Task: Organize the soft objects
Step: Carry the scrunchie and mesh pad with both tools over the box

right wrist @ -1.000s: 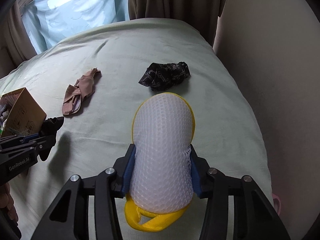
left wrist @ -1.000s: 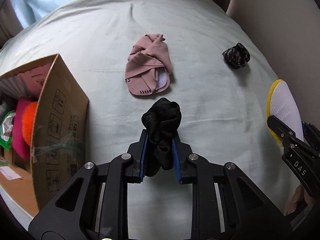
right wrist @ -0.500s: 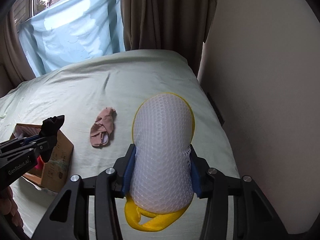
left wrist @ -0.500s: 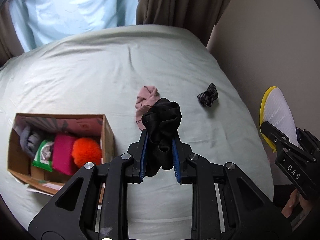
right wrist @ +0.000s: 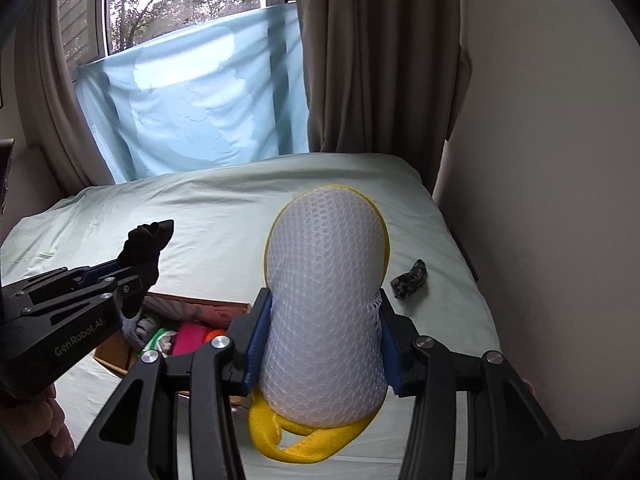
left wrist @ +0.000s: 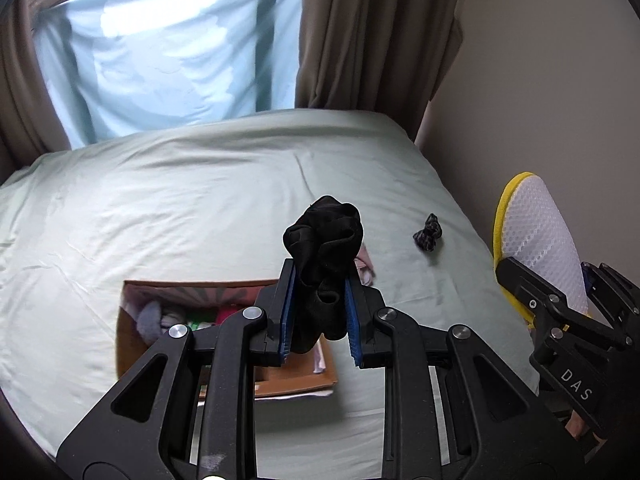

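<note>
The box [left wrist: 132, 344] sits on the bed [left wrist: 160, 208], soft items inside. Above it the left gripper [left wrist: 320, 300] is clamped on a black sock [left wrist: 324, 240]: light, limp, bunched, best pinched mid-bundle. A dark scrunchie [left wrist: 428, 237] lies apart on the sheet. The right gripper [right wrist: 324, 344] squeezes a mesh sponge [right wrist: 326, 280] at its waist: springy, featherlight, easily compressed.

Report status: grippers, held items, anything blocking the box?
Left gripper shut on black sock. Right gripper shut on white mesh pouch. Cardboard box open below, unobstructed. Dark patterned cloth on bed.
</note>
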Demonstrator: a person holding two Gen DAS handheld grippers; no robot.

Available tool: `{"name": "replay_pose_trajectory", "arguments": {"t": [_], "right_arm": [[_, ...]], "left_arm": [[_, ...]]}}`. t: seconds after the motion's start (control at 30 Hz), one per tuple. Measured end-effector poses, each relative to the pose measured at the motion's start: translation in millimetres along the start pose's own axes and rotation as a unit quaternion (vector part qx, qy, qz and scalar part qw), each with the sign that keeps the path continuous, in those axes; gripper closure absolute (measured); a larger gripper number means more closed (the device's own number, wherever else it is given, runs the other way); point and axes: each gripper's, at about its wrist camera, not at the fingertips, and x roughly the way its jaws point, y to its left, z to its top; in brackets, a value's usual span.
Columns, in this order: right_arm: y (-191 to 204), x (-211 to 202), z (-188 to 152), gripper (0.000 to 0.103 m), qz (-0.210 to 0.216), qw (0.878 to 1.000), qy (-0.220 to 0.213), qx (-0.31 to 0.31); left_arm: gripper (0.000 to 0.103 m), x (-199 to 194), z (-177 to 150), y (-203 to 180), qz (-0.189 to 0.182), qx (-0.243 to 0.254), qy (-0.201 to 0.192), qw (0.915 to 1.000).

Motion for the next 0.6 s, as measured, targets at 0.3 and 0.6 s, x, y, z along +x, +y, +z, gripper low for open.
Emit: {"name": "replay_pose_trajectory", "arguments": {"t": [0.3, 0.6], "right_arm": [[94, -2, 3, 0.059, 0.021, 1.0, 0.013, -0.006], [148, 46, -16, 0.059, 0.048, 0.995, 0.082, -0.003]], "left_arm": [[0.084, -33, -6, 92, 0.017, -0.005, 0.004, 0.9998], [0.084, -8, -33, 166, 0.045, -0.016, 0.059, 0.9971]]}}
